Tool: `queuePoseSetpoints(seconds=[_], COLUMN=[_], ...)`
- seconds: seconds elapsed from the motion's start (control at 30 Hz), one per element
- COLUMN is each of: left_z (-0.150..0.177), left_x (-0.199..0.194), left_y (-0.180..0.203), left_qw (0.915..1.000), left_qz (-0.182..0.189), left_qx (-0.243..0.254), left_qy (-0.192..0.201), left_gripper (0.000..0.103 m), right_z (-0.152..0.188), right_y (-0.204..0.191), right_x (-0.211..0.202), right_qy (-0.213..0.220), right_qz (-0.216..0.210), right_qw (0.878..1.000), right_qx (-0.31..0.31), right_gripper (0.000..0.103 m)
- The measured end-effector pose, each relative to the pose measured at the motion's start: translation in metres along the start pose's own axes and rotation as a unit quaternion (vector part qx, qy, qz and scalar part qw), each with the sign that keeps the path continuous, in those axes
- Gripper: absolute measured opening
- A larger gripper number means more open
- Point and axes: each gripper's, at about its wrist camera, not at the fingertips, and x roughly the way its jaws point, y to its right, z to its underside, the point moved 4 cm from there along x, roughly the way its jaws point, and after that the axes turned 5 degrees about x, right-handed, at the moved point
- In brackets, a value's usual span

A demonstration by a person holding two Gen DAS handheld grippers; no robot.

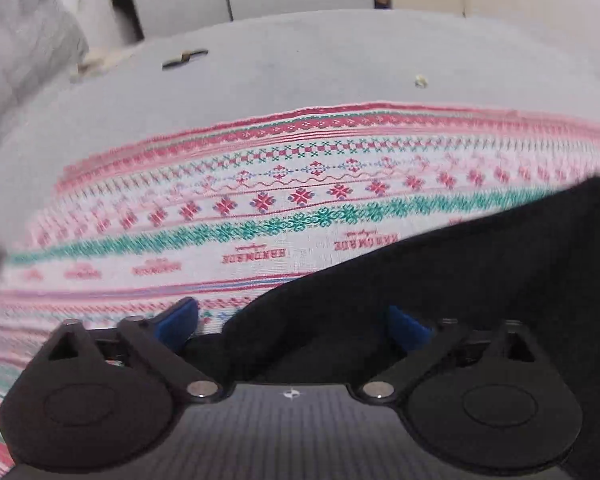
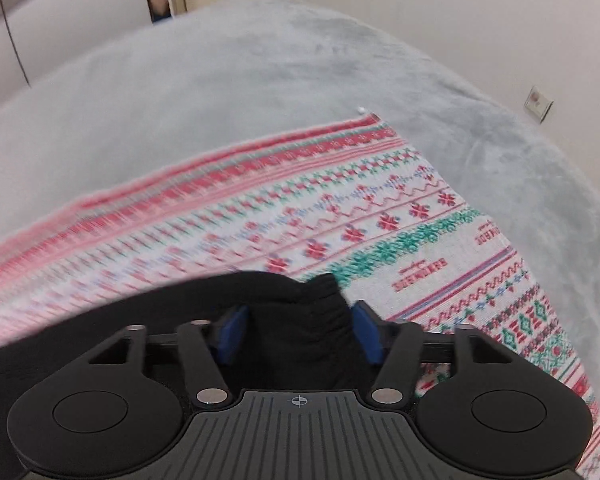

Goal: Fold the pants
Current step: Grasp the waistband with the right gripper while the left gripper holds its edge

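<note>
Black pants (image 1: 460, 280) lie on a white cloth patterned in red and green (image 1: 260, 200), which is spread over a grey bed cover (image 1: 300, 60). My left gripper (image 1: 292, 326) is open wide over the pants' edge, its blue pads (image 1: 176, 324) clear of the fabric. In the right wrist view a bunched fold of the pants (image 2: 220, 288) stands up between the blue pads (image 2: 366, 336) of my right gripper (image 2: 298, 334). The gathered fabric fills the gap and the pads press on it. The patterned cloth (image 2: 340, 220) runs off to the right there.
A small dark object (image 1: 185, 58) and a pale scrap (image 1: 421, 81) lie on the bed cover beyond the cloth. A white quilted pile (image 1: 16, 52) sits at the far left. Pale walls with a wall socket (image 2: 538, 105) border the grey bed cover (image 2: 220, 100).
</note>
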Motion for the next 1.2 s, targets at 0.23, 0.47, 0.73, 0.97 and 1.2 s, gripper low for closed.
queuePoseSetpoints(seconds=[0.23,0.47,0.73,0.97,1.2], left_z=[0.001,-0.005,-0.013,0.083,0.211], left_x=[-0.010,-0.035,-0.090,-0.220,-0.222], left_y=[0.008,0.004,0.002,-0.015,-0.024], left_qw=[0.9987,0.9990,0.9946,0.9872,0.9972], left_qz=[0.032,-0.022,-0.061,-0.016,0.066], left_qx=[0.038,0.009,-0.015,-0.020,-0.034], left_qy=[0.010,0.039,0.082,0.157,-0.007], left_gripper=[0.040,0.039,0.039,0.040,0.063], right_z=[-0.003,-0.013,0.005,0.030,0.211], right_y=[0.000,0.005,0.019,0.034,0.147], right_x=[-0.029,-0.074,-0.107,-0.280,-0.236], right_qy=[0.033,0.070,0.068,0.255,0.067], right_qz=[0.000,-0.003,0.007,-0.166,-0.107], right_qw=[0.999,0.998,0.998,0.952,0.991], right_qx=[-0.027,-0.002,0.010,-0.022,-0.049], right_gripper=[0.022,0.021,0.020,0.020,0.025])
